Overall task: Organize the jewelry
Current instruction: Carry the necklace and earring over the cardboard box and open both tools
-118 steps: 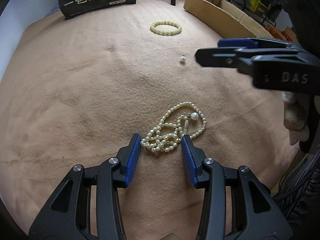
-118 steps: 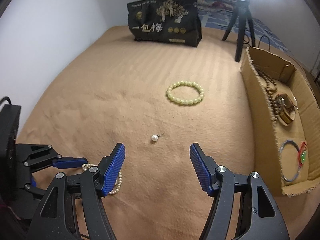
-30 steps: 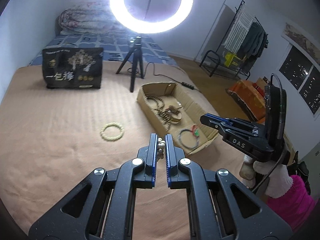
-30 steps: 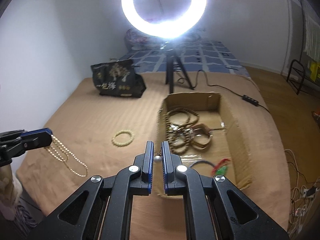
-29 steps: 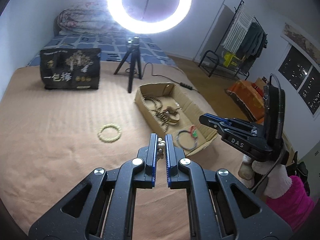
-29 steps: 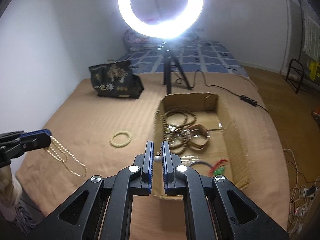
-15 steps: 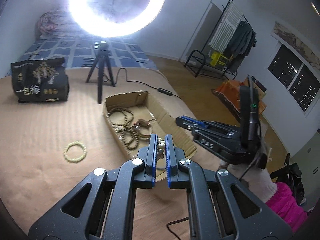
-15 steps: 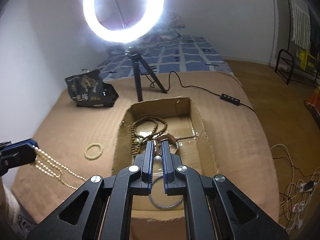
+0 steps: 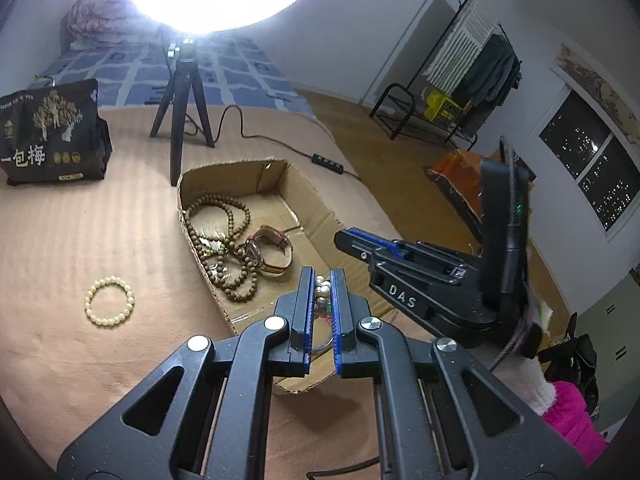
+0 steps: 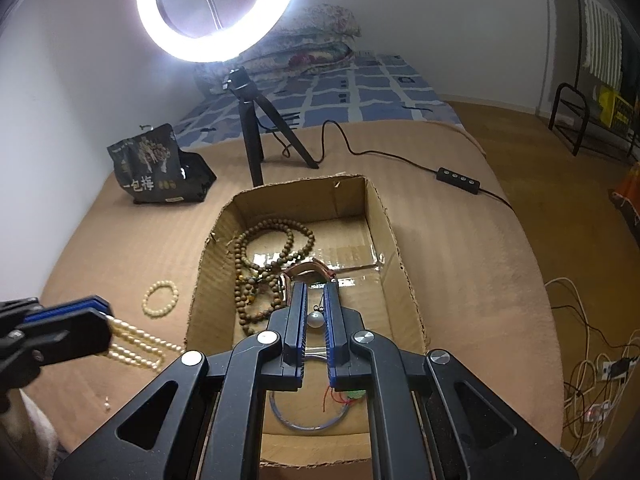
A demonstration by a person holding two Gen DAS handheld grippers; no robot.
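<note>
My left gripper (image 9: pixel 321 276) is shut on the pearl necklace (image 9: pixel 322 290) and holds it above the near end of the cardboard box (image 9: pixel 188 216). In the right wrist view the left gripper (image 10: pixel 102 306) shows with the necklace (image 10: pixel 136 344) hanging from it beside the box's left wall (image 10: pixel 200 292). My right gripper (image 10: pixel 315 292) is shut on a pearl earring (image 10: pixel 315 319) above the inside of the box. It also shows in the left wrist view (image 9: pixel 344 236).
The box holds brown bead strands (image 10: pixel 260 276), a watch (image 9: pixel 270 250) and a bangle (image 10: pixel 308 420). A cream bead bracelet (image 9: pixel 109 300) lies on the brown blanket. A black snack bag (image 9: pixel 50 136), a ring-light tripod (image 10: pixel 256 132) and its cable stand behind.
Both grippers have moved closer over the box, and the box now fills more of both views. Both stay shut on their jewelry.
</note>
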